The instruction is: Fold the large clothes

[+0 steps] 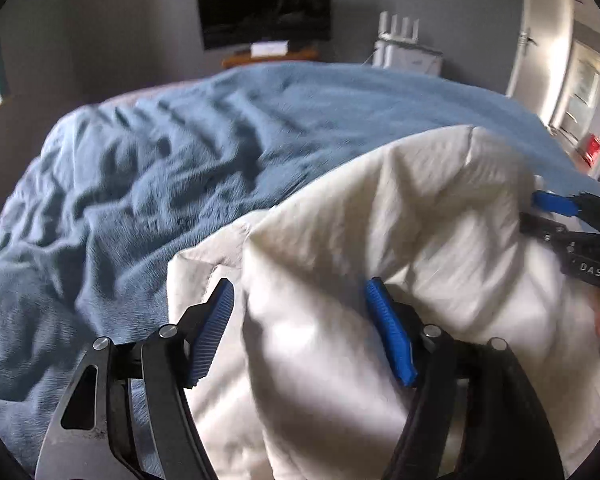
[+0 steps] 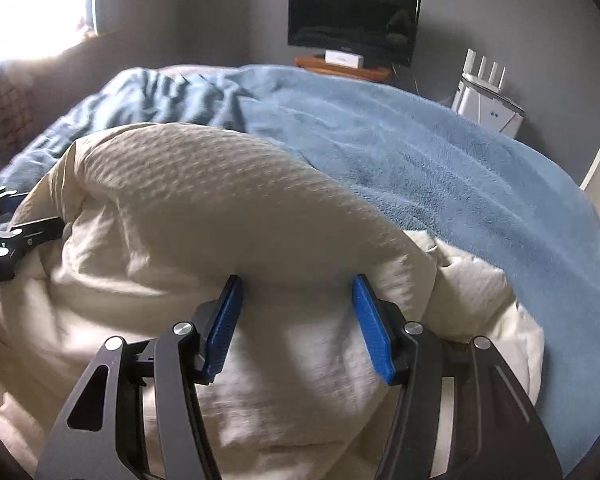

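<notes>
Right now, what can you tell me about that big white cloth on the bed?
The white cloth is cream-coloured, with a bumpy waffle weave. It lies bunched and creased in a soft heap on the fuzzy blue blanket. Part of it bulges up between the open jaws of the right gripper. The left gripper also straddles a fold, jaws apart.

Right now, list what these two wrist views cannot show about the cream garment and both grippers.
- Cream garment: its type and full outline; bunched, and cut off by the lower edge in both views.
- Left gripper: whether its pads press the fabric; a fold covers the gap.
- Right gripper: the same; the bulging cloth hides the contact.
- Blue blanket: what lies under it.
</notes>
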`<state>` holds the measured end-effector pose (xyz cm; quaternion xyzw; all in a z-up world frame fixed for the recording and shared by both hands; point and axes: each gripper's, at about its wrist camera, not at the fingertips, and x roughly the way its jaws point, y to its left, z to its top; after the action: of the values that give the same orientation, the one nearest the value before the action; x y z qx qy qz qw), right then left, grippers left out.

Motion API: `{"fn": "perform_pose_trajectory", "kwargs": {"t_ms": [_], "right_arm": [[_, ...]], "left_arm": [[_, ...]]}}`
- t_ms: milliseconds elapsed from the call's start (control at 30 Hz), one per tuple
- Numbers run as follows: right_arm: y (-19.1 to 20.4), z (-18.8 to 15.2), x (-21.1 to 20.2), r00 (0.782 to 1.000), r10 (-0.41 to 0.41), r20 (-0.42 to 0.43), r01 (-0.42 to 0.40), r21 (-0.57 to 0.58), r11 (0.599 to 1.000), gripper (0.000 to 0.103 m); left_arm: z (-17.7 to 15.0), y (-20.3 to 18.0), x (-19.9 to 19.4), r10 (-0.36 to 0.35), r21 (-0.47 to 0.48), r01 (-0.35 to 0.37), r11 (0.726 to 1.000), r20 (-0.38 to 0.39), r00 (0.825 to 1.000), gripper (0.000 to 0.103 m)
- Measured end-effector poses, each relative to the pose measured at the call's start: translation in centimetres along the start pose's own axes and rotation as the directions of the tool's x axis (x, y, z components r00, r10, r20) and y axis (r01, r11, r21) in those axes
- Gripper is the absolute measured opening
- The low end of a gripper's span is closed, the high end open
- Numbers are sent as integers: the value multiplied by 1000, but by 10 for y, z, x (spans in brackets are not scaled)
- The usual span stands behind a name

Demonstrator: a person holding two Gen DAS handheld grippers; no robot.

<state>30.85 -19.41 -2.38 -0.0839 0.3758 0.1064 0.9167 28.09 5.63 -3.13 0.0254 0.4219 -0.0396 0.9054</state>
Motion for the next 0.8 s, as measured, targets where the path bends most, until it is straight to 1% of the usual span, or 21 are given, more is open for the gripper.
{"fn": "perform_pose_trajectory", "kwargs": {"t_ms": [67, 133, 200, 267, 333, 400, 500, 533, 600, 667, 733, 800], "right_arm": [[3, 2, 18, 999, -21, -28, 21, -16, 1000, 53], [9, -2, 28, 998, -34, -48, 33, -22, 999, 53], [6, -3, 39, 997, -36, -65, 36, -14, 999, 53], [6, -7, 46, 997, -33, -63, 33, -13, 999, 53], [5, -11, 47, 997, -35, -67, 35, -5, 999, 53], [4, -11, 39, 997, -31, -64, 32, 7, 999, 54], [0, -20, 11, 999, -4, -47, 6, 40, 999, 54], [-1, -28, -5, 999, 20, -27, -19, 54, 998, 54], [1, -42, -27, 998, 56, -2, -56, 56, 997, 54], [5, -59, -41, 996, 90, -11, -89, 55, 995, 54], [13, -72, -46, 993, 112, -38, -110, 50, 993, 54], [24, -79, -43, 994, 94, -61, -93, 26, 995, 54]], "left_arm": [[-4, 6, 16, 10, -14, -10, 1000, -28, 1000, 67], [-6, 7, 33, 30, 8, -30, 1000, -55, 998, 70], [-6, 8, 43, 39, 18, -38, 999, -65, 997, 73], [-6, 10, 52, 49, 17, -48, 999, -76, 996, 76], [-5, 8, 51, 58, 19, -57, 998, -75, 996, 76], [-3, 7, 44, 65, 24, -64, 998, -62, 996, 76], [-4, 7, 13, 80, 35, -79, 996, -7, 997, 75], [-8, 6, -5, 81, 42, -82, 996, 23, 996, 75], [-21, 2, -33, 57, 72, -62, 995, 79, 995, 77], [-38, -4, -55, 24, 104, -35, 994, 103, 994, 78], [-59, -9, -62, -32, 113, 25, 993, 68, 997, 78], [-74, -15, -54, -60, 120, 59, 991, 4, 998, 78]]}}
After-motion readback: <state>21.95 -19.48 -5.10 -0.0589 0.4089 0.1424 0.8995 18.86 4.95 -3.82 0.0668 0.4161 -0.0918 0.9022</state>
